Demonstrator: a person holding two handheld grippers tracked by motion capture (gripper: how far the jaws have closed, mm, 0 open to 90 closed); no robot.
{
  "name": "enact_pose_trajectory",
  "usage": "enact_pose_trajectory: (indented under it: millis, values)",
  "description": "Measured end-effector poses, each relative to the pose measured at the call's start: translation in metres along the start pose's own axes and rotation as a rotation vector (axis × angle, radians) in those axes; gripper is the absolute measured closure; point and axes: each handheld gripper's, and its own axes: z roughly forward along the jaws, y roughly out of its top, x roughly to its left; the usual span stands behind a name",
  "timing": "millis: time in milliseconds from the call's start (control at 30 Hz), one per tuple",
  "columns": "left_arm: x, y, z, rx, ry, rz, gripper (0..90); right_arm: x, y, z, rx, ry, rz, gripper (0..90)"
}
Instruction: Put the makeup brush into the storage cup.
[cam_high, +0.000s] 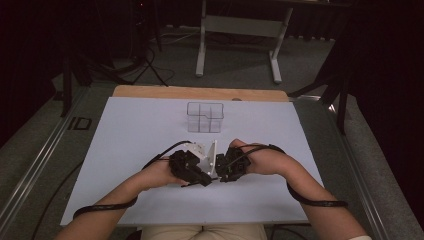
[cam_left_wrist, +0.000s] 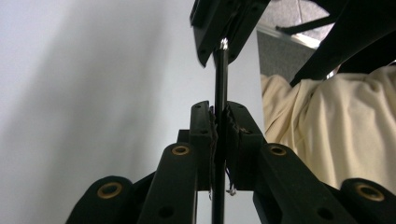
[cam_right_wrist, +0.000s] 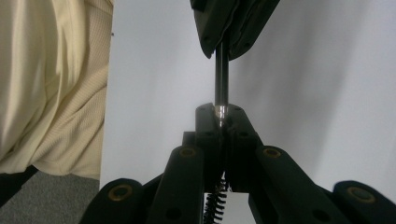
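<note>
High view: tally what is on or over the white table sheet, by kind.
Grippers: 2, left gripper and right gripper
Dark thin rod held between them: 1
Clear divided box: 1
Total: 4

Thin dark pen (cam_left_wrist: 220, 84) with silver tip (cam_right_wrist: 220, 111), clamped at both ends, above white table
</note>
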Motion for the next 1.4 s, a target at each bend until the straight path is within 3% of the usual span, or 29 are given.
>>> enact_pose_trajectory:
  millis: [167, 300, 367, 433, 467, 500, 533, 567, 600, 767, 833, 967, 1033, 1167, 1200, 1333, 1400]
  values:
    - [0.000, 0.001, 0.003, 0.013, 0.001, 0.007, 85.5, 0.001, 0.000, -0.001, 0.017, -0.007, 0.001, 85.7]
    - [-0.003, 0.000, 0.005, -0.046, -0.013, -0.045, 86.1, -0.001, -0.001, -0.002, -0.020, -0.020, -0.018, 85.5]
    - [-0.003, 0.000, 0.005, -0.046, -0.013, -0.045, 86.2, -0.001, -0.002, -0.001, -0.026, -0.006, -0.023, 85.5]
    - [-0.002, -0.002, 0.004, -0.049, -0.009, -0.019, 86.4, -0.001, -0.001, -0.001, -0.035, -0.025, -0.026, 83.9]
    - [0.005, -0.001, -0.001, 0.034, -0.023, 0.080, 86.4, -0.001, -0.001, -0.001, -0.042, -0.031, -0.027, 81.8]
    - [-0.001, -0.002, 0.003, -0.034, -0.012, 0.000, 86.4, -0.002, 0.000, -0.001, -0.069, -0.027, -0.041, 79.3]
    - [0.001, -0.002, 0.001, -0.011, -0.005, 0.040, 86.4, -0.001, -0.001, -0.003, -0.064, -0.030, -0.015, 78.0]
    - [0.000, -0.002, 0.002, -0.017, -0.014, 0.033, 86.4, 0.000, 0.000, -0.004, -0.067, -0.040, -0.013, 75.9]
    - [0.002, -0.003, 0.001, -0.008, -0.003, 0.062, 86.4, 0.000, 0.000, -0.005, -0.068, -0.040, -0.013, 75.4]
    - [0.002, -0.004, 0.001, -0.024, 0.008, 0.069, 86.4, 0.001, 0.000, -0.010, -0.084, -0.057, -0.012, 70.9]
    - [0.003, -0.009, 0.002, -0.048, 0.026, 0.079, 86.4, -0.001, -0.002, -0.017, -0.116, -0.060, 0.021, 68.6]
    - [0.004, -0.012, 0.002, -0.049, 0.031, 0.077, 86.4, -0.003, -0.005, -0.022, -0.124, -0.067, 0.048, 66.4]
    - [0.006, -0.017, -0.001, -0.080, 0.058, 0.066, 86.4, -0.005, -0.008, -0.026, -0.143, -0.078, 0.070, 64.2]
    - [0.007, -0.018, -0.003, -0.100, 0.061, 0.051, 86.4, -0.009, -0.013, -0.032, -0.191, -0.085, 0.113, 63.9]
    - [0.008, -0.021, -0.007, -0.129, 0.087, 0.038, 86.4, -0.014, -0.017, -0.037, -0.220, -0.069, 0.179, 63.3]
    - [0.010, -0.025, -0.010, -0.169, 0.112, 0.028, 86.5, -0.019, -0.025, -0.046, -0.305, -0.093, 0.263, 63.6]
    - [0.012, -0.026, -0.011, -0.188, 0.113, 0.019, 86.5, -0.019, -0.029, -0.051, -0.349, -0.130, 0.288, 62.6]
